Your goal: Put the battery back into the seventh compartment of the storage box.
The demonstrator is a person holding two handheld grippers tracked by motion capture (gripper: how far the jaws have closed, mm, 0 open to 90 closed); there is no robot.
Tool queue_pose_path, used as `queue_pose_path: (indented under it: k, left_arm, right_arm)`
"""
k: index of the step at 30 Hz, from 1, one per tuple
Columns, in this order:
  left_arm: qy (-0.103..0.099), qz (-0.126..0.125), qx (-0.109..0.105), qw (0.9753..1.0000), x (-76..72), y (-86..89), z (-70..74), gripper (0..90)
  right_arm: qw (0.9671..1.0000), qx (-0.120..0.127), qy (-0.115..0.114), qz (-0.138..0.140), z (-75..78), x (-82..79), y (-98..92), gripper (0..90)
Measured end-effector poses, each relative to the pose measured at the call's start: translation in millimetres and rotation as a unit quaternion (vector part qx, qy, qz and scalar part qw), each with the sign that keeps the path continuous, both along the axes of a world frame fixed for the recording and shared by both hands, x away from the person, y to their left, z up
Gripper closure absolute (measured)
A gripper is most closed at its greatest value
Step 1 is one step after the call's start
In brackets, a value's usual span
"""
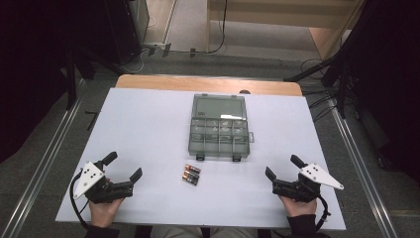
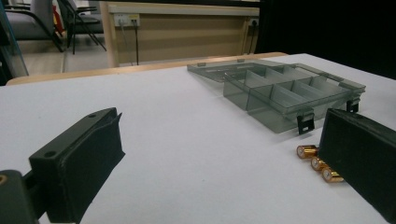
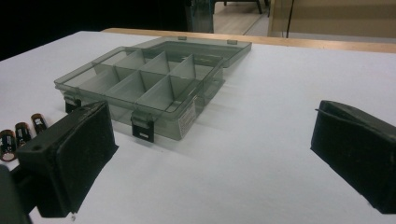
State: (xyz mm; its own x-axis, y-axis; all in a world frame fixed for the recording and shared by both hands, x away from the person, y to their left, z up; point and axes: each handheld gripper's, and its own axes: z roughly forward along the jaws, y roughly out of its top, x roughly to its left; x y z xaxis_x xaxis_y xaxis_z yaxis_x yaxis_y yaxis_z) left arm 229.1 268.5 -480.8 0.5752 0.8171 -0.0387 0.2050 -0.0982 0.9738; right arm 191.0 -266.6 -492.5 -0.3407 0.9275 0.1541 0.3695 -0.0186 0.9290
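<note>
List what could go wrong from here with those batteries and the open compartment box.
1. The three batteries lie touching side by side on the bare table; closing on one could nudge its round neighbours into rolling.
2. The compartment box looks light and nothing holds it: both the left gripper and the right gripper are open and apart from it, so a bump might slide it.
3. Its compartments look narrow, so a battery could land across a divider.

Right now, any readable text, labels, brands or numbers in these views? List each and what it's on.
No text can be read.
Sticker on the front wall of the clear compartment box: print too small and blurred to read.
Three batteries, copper and black: brand lettering not legible in any view.
Left gripper and right gripper: no markings visible.
</note>
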Motion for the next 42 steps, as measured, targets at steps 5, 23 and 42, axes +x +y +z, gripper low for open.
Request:
queue_pose_path:
  k: [5,23,42]
  left_arm:
    - [-0.002,0.0,0.002,1.0,0.2,0.1,0.2,0.0]
    - [0.0,-0.005,0.011,0.9999,5.9,-0.1,-0.4,0.0]
    - [0.004,-0.01,0.01,0.9999,4.6,-1.8,-1.4,0.0]
  right_arm:
    - [1.0,0.0,0.0,-0.002,-0.6,-1.2,-0.9,0.7]
    - [0.9927,-0.037,0.06,0.098,-4.4,11.3,19.2,2.0]
    - [0.9677,-0.142,0.116,0.173,9.2,29.1,80.7,3.0]
